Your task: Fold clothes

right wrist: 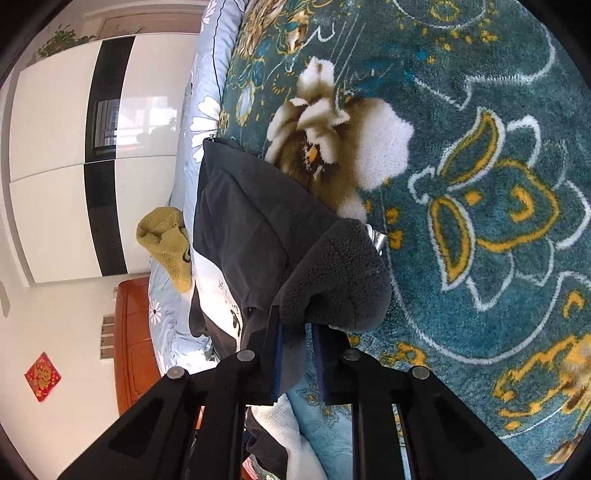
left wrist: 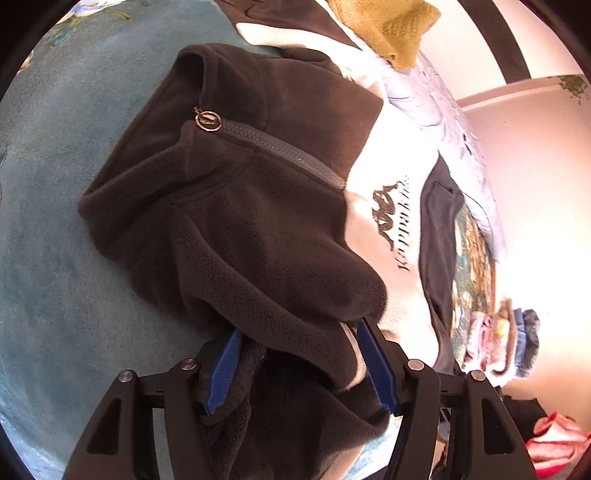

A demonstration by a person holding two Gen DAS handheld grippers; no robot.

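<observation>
A dark fleece jacket (left wrist: 236,221) with a white chest panel and a zipped collar lies on a teal blanket (left wrist: 55,240). My left gripper (left wrist: 299,328) has its blue fingers (left wrist: 373,354) spread wide around a fold of the fleece near its lower edge; the jaws stand apart with cloth bunched between them. In the right wrist view my right gripper (right wrist: 297,332) is shut on an edge of the same dark fleece jacket (right wrist: 332,284), which drapes over the fingertips above the flowered teal blanket (right wrist: 480,221).
A mustard knitted garment (left wrist: 391,26) lies beyond the jacket, also in the right wrist view (right wrist: 166,240). A stack of folded clothes (left wrist: 502,343) sits at the right. A light blue quilt (right wrist: 199,110), a white wardrobe (right wrist: 66,166) and a wooden headboard (right wrist: 133,339) lie behind.
</observation>
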